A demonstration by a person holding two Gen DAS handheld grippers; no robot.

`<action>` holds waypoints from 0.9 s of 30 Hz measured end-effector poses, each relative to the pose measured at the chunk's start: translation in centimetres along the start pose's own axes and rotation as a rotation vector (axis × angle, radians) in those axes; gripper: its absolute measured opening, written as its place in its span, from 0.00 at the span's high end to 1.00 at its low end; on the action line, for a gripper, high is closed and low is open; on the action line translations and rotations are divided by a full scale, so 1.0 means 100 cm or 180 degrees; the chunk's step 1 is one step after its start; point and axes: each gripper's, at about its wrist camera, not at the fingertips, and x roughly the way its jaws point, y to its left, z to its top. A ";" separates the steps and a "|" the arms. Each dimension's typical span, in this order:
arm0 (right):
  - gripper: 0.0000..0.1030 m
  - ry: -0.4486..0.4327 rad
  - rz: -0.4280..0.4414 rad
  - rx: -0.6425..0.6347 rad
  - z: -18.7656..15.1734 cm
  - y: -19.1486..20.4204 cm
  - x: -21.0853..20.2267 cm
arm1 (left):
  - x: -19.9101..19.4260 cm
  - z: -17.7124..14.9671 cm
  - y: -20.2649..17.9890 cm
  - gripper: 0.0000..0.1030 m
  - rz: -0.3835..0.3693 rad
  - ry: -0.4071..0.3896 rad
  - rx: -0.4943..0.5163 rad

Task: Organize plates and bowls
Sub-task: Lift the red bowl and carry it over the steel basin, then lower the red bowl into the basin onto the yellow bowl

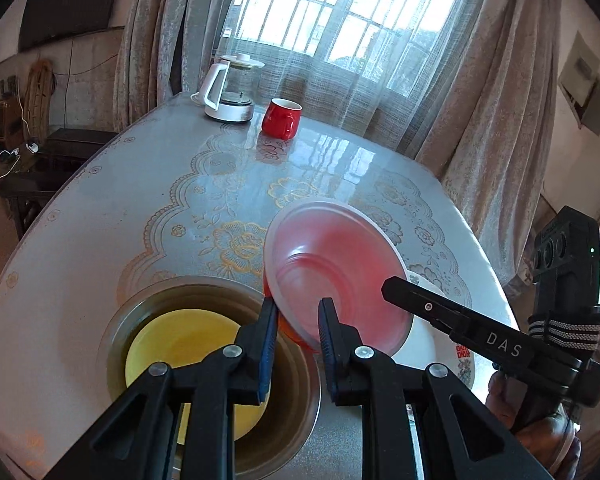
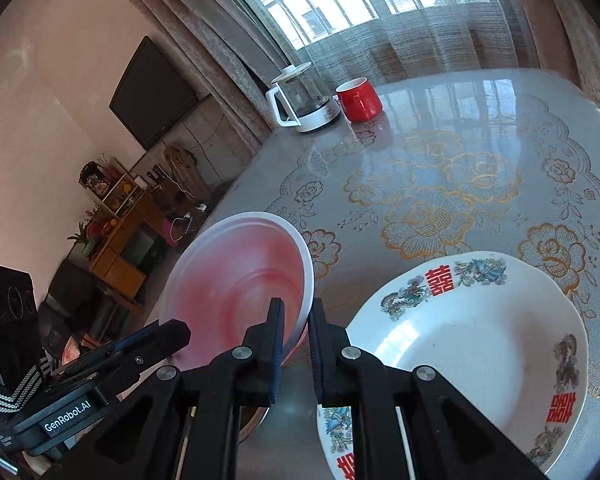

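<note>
A pink bowl (image 1: 332,256) (image 2: 236,276) is held tilted above the table by both grippers. My left gripper (image 1: 298,304) is shut on its near rim, just over a steel bowl (image 1: 140,312) that holds a yellow dish (image 1: 180,340). My right gripper (image 2: 296,308) is shut on the bowl's other edge and reaches in from the right (image 1: 388,284) in the left wrist view. The left gripper (image 2: 180,330) shows at the lower left of the right wrist view. A white plate (image 2: 480,340) (image 1: 424,340) with red characters lies on the table under and to the right of the pink bowl.
A white-and-glass kettle (image 1: 230,88) (image 2: 300,100) and a red mug (image 1: 280,118) (image 2: 358,98) stand at the table's far side by the curtained window. The table (image 2: 440,184) has a glossy floral cover. A hand (image 1: 540,420) holds the right gripper.
</note>
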 end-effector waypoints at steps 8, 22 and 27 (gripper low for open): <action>0.88 0.0174 0.0175 -0.0156 -0.014 0.042 0.026 | -0.024 -0.013 0.045 0.81 0.0095 0.0014 -0.0153; 0.88 0.0653 0.0043 -0.0316 -0.049 0.069 0.076 | -0.013 -0.053 0.092 0.81 0.0252 0.0345 -0.0324; 0.88 0.0715 -0.0101 -0.0287 -0.057 0.065 0.084 | -0.001 -0.056 0.095 0.81 0.0272 0.0442 -0.0263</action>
